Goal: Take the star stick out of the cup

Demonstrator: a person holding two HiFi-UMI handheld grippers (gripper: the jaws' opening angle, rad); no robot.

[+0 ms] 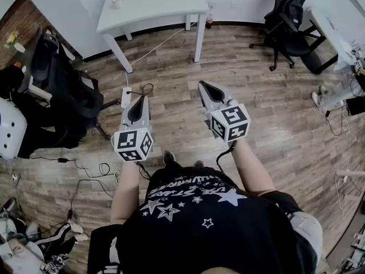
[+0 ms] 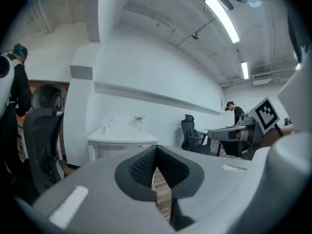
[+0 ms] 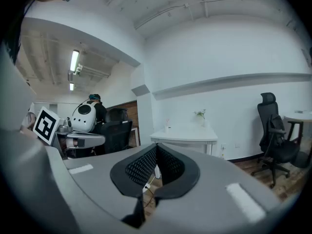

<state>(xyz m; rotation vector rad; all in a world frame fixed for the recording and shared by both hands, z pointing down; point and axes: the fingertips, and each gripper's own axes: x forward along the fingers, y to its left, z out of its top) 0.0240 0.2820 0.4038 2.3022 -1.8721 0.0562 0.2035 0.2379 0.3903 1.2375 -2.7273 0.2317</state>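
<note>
The cup point(image 1: 116, 0) stands well beyond the left tool point(image 1: 138, 100) and right tool point(image 1: 204, 88).

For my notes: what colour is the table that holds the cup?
The table is white, clearest in the head view.

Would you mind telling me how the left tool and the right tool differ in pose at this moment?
The right tool is held farther forward than the left tool. The right tool slants clearly inward; the left tool points almost straight ahead. Both are shut and empty, over the wooden floor, short of the white table.
</note>
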